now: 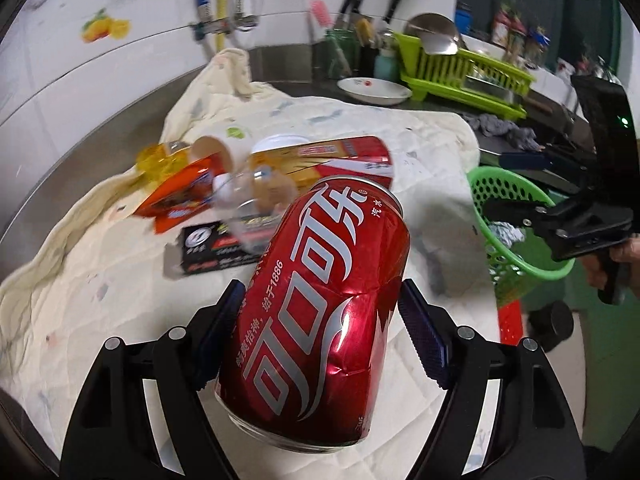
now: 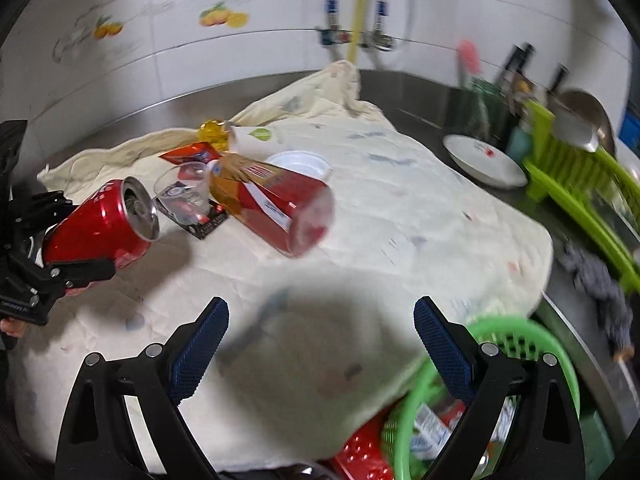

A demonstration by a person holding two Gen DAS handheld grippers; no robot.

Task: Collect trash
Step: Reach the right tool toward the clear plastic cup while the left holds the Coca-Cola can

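Observation:
My left gripper (image 1: 320,328) is shut on a dented red cola can (image 1: 320,312) and holds it above the cream cloth (image 1: 80,300); the can also shows at the left of the right wrist view (image 2: 100,228). My right gripper (image 2: 320,344) is open and empty above the cloth's near edge, over the green basket (image 2: 504,332), which holds several wrappers. The basket (image 1: 500,188) and the right gripper (image 1: 560,216) show at the right of the left wrist view. A red carton (image 2: 280,208), a clear cup (image 2: 184,196), a black box (image 2: 208,220), an orange packet (image 2: 192,154) and a white lid (image 2: 298,164) lie on the cloth.
A white dish (image 2: 484,162) and a green dish rack (image 2: 580,176) with a steel ladle stand at the back right on the steel counter. A grey rag (image 2: 596,280) lies by the rack. Tiled wall and pipes are behind.

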